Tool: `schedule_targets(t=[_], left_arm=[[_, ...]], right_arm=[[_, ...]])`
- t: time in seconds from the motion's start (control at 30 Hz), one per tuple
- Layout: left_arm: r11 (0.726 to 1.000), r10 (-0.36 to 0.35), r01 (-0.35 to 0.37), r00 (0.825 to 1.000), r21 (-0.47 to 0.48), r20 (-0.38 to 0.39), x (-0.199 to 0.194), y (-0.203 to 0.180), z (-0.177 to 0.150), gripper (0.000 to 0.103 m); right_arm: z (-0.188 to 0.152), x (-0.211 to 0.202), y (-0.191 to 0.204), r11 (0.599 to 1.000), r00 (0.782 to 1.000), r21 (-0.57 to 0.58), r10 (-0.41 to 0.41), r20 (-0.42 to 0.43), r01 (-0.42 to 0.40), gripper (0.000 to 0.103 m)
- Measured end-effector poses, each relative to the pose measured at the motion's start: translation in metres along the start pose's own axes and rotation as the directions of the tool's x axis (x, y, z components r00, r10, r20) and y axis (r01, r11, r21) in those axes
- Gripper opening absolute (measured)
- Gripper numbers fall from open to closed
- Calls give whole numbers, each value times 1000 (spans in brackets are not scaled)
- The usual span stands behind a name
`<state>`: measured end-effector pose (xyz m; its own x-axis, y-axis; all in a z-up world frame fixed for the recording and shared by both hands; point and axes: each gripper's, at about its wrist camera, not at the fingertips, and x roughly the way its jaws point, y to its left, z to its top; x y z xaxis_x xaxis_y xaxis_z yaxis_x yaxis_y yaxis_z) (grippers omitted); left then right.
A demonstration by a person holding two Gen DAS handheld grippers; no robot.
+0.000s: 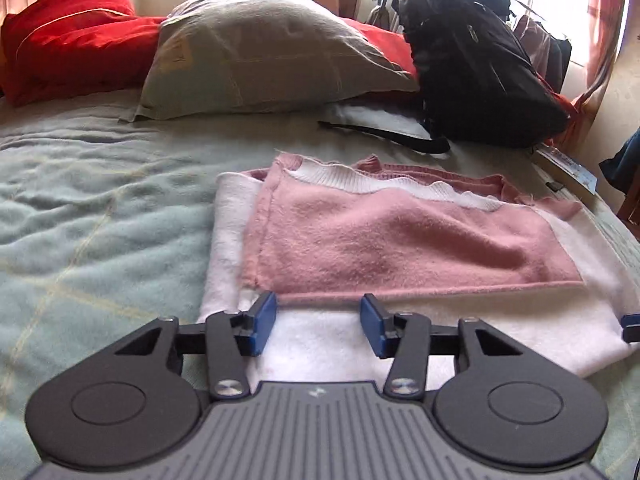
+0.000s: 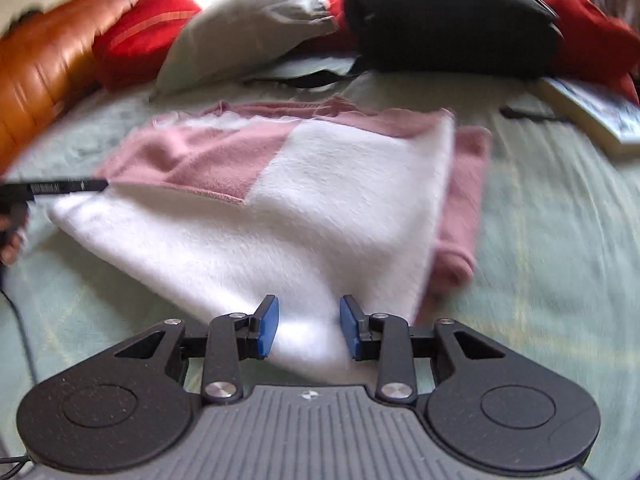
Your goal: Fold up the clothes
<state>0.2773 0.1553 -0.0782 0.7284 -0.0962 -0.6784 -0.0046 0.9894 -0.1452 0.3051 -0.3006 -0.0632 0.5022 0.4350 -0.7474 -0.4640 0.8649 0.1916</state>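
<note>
A fluffy pink and white sweater (image 1: pixel 380 240) lies folded on the bed, with the pink panel on top and a white ribbed hem along its far side. My left gripper (image 1: pixel 319 320) hovers over the sweater's near white edge, jaws apart, nothing pinched between its blue pads. In the right wrist view the sweater (image 2: pixel 320 184) shows a pink sleeve at its right side. My right gripper (image 2: pixel 309 320) stands open above the near white corner. The left gripper's black finger (image 2: pixel 60 188) shows at the left edge, at the sweater's left side.
A pale green blanket (image 1: pixel 80 220) covers the bed. At the far end lie a grey pillow (image 1: pixel 260 48), red pillows (image 1: pixel 68 32) and a black backpack (image 1: pixel 480 64) with a strap (image 1: pixel 392 136) lying loose. A book (image 2: pixel 592 112) lies at the right.
</note>
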Motion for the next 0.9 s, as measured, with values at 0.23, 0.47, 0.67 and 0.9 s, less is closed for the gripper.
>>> schedule_targets(t=[0.23,0.47,0.67,0.9], left_arm=[[984,1,-10,999,176,53,-31,-44,20,55],[951,-301,301,953,67,3,32,-92,70,61],[989,-124,121,992,-84,-20,76,-40,64,53],[998,-25,23,999,-61,-22,59,-13,63,64]], right_arm=[[16,-18,22,994,995,-107,-5,96,15,43],[76,22,31,991,984,-129,69,162,-49,43],[92,71,-18,999,995,18,-43,92,41,43],[87,48,-49,988,992,142,-69,103,54,39]])
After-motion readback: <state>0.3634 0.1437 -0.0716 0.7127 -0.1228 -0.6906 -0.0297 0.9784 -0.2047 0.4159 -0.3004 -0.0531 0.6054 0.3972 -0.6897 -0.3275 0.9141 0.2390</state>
